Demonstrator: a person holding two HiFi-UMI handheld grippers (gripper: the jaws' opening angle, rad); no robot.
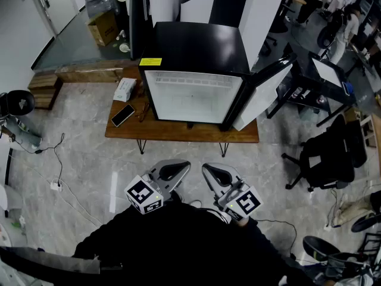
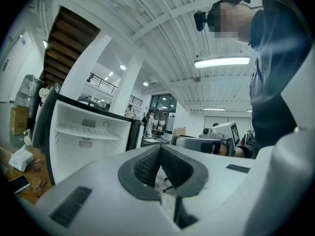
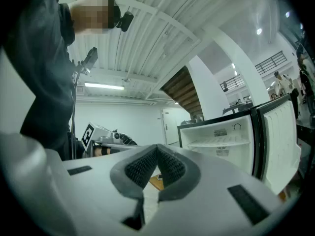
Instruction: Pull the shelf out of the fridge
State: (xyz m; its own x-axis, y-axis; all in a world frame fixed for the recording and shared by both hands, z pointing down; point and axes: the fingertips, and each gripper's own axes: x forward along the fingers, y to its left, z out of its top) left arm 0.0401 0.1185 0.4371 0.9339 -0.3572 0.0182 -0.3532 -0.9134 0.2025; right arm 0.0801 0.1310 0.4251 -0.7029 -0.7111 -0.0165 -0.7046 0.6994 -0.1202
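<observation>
Shelf (image 2: 88, 132): white, lying level inside the fridge (image 1: 196, 52), about halfway up the white compartment; its long axis runs side to side across the cabinet, front edge facing the open doorway. Fridge: black, standing on a low wooden table (image 1: 178, 131), its opening turned toward the person, door (image 1: 265, 94) swung out at the right. The compartment holds the shelf. The table also carries a phone (image 1: 122, 115) and a small white box (image 1: 125, 89) left of the fridge. Left gripper (image 1: 183, 165): jaws closed together, nothing between them, held near the person's body, well apart from the fridge. Right gripper (image 1: 207, 169): jaws likewise pressed together and empty, just beside the left one.
</observation>
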